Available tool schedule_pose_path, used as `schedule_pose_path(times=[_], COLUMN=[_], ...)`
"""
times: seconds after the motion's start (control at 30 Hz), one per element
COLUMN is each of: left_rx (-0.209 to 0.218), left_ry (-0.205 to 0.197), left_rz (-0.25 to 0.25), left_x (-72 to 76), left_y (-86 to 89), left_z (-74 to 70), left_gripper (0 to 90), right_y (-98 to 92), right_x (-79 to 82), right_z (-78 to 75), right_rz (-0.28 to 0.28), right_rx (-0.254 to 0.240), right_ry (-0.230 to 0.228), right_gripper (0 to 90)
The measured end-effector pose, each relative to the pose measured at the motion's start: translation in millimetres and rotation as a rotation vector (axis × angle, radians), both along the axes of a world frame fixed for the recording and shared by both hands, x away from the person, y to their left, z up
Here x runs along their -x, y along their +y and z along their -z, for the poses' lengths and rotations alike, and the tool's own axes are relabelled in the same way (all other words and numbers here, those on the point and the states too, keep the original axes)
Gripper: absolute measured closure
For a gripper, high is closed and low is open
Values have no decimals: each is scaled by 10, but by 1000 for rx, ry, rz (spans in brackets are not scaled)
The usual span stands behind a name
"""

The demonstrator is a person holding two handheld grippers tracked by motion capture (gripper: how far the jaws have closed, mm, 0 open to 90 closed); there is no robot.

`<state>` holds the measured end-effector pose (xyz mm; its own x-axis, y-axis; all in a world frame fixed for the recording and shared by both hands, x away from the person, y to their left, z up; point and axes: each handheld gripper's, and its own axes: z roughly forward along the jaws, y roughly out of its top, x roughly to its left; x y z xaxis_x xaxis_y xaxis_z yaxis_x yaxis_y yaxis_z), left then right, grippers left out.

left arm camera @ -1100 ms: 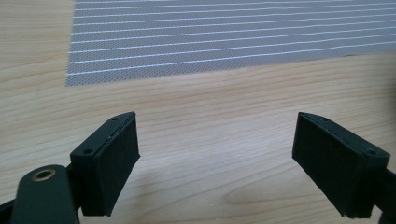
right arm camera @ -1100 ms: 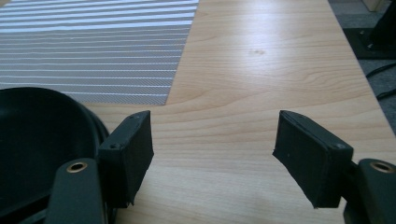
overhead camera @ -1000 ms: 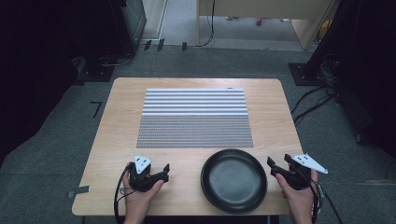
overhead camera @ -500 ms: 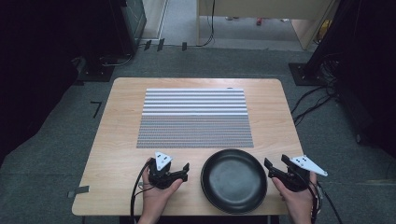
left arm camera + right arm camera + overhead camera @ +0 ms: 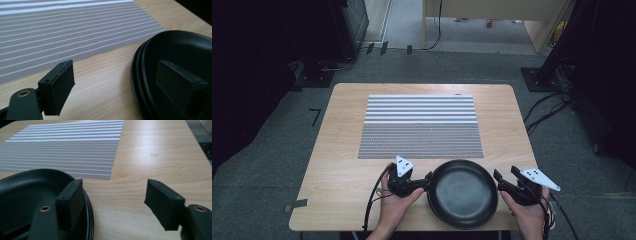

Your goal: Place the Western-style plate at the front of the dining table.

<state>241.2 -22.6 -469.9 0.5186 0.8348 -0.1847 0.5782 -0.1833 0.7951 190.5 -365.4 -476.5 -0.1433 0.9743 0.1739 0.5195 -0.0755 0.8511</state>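
A black round dish with a ridged rim lies at the table's near edge, in front of a grey-and-white striped mat. My left gripper is at the dish's left rim and stands open. In the left gripper view one jaw is over the dish and the other over bare wood, with the rim between them. My right gripper is at the right rim. Its jaws have just been closing and still stand apart, straddling the dish's rim without pressing on it.
The wooden table has bare strips left and right of the mat. Its near edge runs just below the dish. Dark floor, cables and black equipment surround the table.
My left gripper has slid right along the near edge to the dish's left rim. The right gripper has barely moved, and its jaws look slightly narrower.
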Motion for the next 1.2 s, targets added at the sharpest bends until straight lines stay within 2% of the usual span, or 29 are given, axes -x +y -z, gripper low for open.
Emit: schedule_pose_path(times=[0.03,0.1,0.2,0.27,0.3,0.37,0.4,0.43,0.6,0.63,0.67,0.7,0.73,0.77,0.8,0.87,0.93,0.97,1.0,1.03,1.13,1.2], left_rx=[0,11,18,19,20,35,35,39,44,38,38,38,51,51,66,66,69,90,90,100,93,107], left_ry=[0,-2,4,12,16,26,26,32,48,52,52,50,61,61,79,85,99,113,113,128,138,155], left_rz=[0,22,40,56,61,67,67,74,95,108,108,114,121,121,131,139,157,173,173,186,185,187], left_x=[0,-15,-6,9,16,32,32,46,84,111,111,127,152,152,173,185,208,222,222,227,230,218], left_y=[0,-88,-125,-142,-143,-134,-134,-123,-100,-84,-84,-73,-46,-46,-23,-17,-11,-7,-7,-9,-18,-4], left_z=[0,-24,-17,0,8,31,31,48,107,144,144,160,187,187,214,228,253,270,270,282,298,311], left_gripper=[147,149,153,153,153,160,160,166,232,242,279,279,358,389,419,436,476,481,490,498,509,505], right_y=[0,-24,-37,-47,-72,-79,-79,-62,-8,1,1,2,2,-3,-9,-15,-22,-23,-23,-13,-2,-4], right_x=[0,12,19,16,4,-4,-4,-3,-4,-4,-4,-5,-2,0,1,2,0,-2,-2,-2,4,6], right_z=[0,5,22,29,44,53,53,74,103,114,114,120,125,122,117,120,136,144,144,150,148,152], right_rz=[0,1,-3,-8,-31,-61,-61,-96,-124,-133,-133,-139,-132,-129,-130,-124,-101,-100,-100,-103,-99,-98], right_rx=[0,-26,-43,-56,-101,-137,-137,-164,-147,-180,-180,-194,-202,-226,-249,-259,-251,-252,-252,-263,-256,-261], right_ry=[0,-5,1,5,14,16,16,12,43,62,62,70,77,100,120,129,159,166,166,184,183,181], right_gripper=[331,393,450,464,482,557,557,614,674,709,709,720,749,767,776,789,809,822,822,843,850,853])
